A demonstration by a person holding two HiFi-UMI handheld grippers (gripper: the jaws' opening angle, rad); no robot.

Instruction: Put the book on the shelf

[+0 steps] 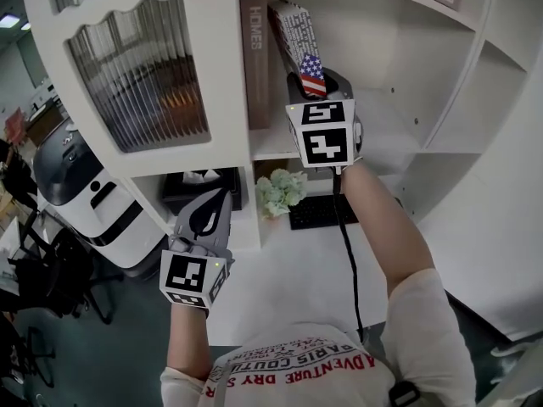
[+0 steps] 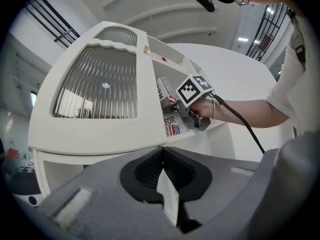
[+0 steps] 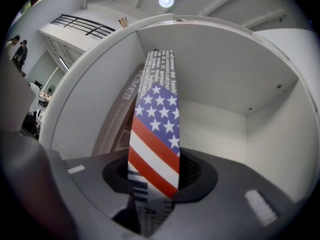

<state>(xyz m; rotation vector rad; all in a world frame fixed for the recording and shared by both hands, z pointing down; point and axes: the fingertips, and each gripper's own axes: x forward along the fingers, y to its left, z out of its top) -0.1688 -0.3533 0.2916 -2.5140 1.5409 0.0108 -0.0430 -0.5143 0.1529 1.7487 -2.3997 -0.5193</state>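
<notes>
The book (image 1: 299, 42) has a stars-and-stripes cover with printed text. It leans left inside the open white shelf compartment (image 1: 382, 117). My right gripper (image 1: 316, 85) is shut on its lower end, and the cover (image 3: 156, 134) rises out from between the jaws of that gripper (image 3: 155, 186). A brown book marked HOMES (image 1: 254, 53) stands upright against the compartment's left wall, just left of the held book. My left gripper (image 1: 219, 198) hangs lower, in front of the cabinet's lower part. That gripper (image 2: 162, 153) has its jaws together, and I see nothing held.
A cabinet door with ribbed glass (image 1: 140, 75) is left of the compartment. Below are a bunch of pale flowers (image 1: 280, 192), a black keyboard (image 1: 322, 212) and a dark box (image 1: 199, 189). A white machine (image 1: 85, 193) stands on the floor at left. A black cable (image 1: 348, 253) trails from the right gripper.
</notes>
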